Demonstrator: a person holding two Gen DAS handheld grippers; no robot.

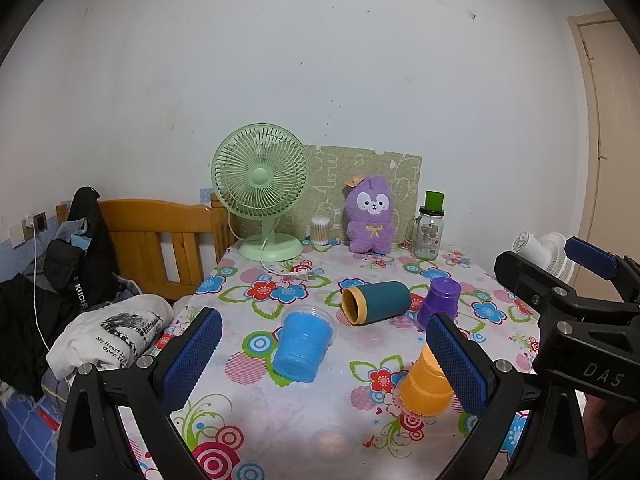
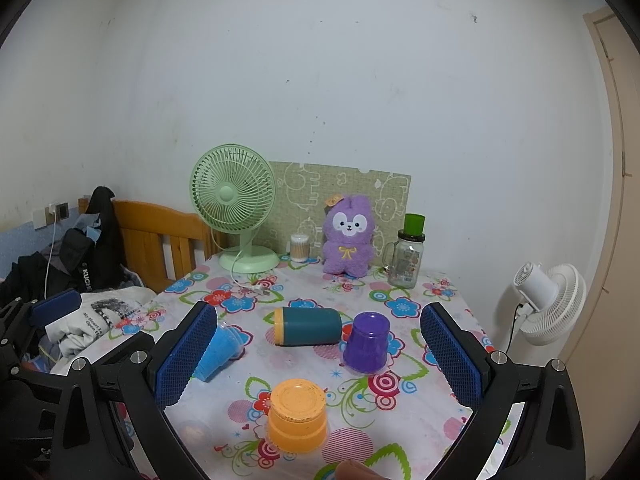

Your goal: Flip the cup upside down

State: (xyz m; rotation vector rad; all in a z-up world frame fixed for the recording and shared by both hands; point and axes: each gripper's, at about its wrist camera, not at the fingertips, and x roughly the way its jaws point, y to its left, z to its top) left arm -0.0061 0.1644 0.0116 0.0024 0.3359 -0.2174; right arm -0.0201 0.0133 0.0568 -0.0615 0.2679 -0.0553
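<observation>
Both your left gripper [image 1: 324, 354] and right gripper [image 2: 318, 354] hover spread and empty; orange cup [image 2: 297, 416], purple cup [image 2: 366, 342] and blue cup [image 1: 303, 344] sit inverted, leaving the teal cup [image 2: 308, 326] on its side mid-table.

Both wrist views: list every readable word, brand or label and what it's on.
"DAS": on the right gripper body, left wrist view.
"KUCH", cut off: black bag on the bed.
"My Heart Is", "Open H", partly hidden: white T-shirt.
Glass jar label: too small to read.
Cups, fans: no text visible.
</observation>
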